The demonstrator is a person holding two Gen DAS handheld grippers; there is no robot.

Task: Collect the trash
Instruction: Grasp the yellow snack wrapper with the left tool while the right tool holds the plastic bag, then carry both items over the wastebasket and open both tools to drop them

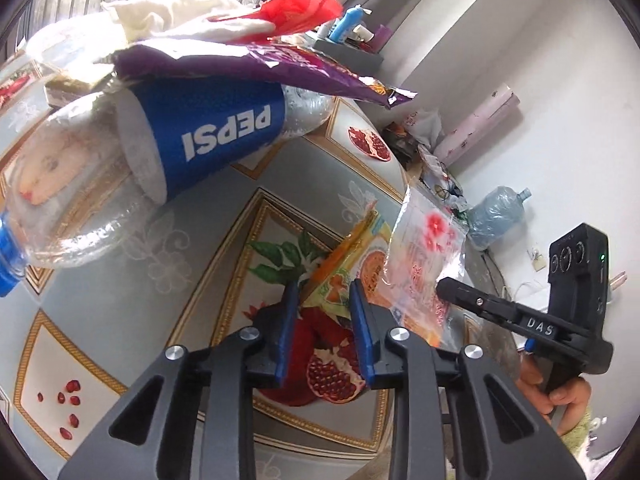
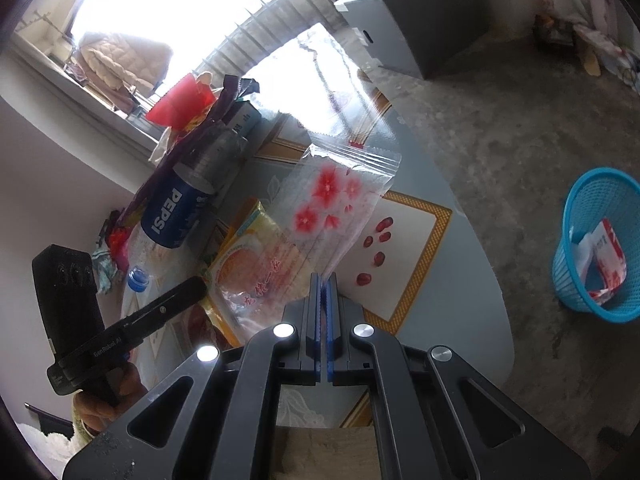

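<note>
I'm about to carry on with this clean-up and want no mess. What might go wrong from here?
1. The right gripper pinches only the edge of the clear flowered bag; it may slip out on the way to the blue basket on the floor.
2. The left gripper stands open at the yellow packet, which overlaps the bag; lifting one may drag the other.
3. The wrappers piled on the Pepsi bottle could slide off if bumped.
</note>
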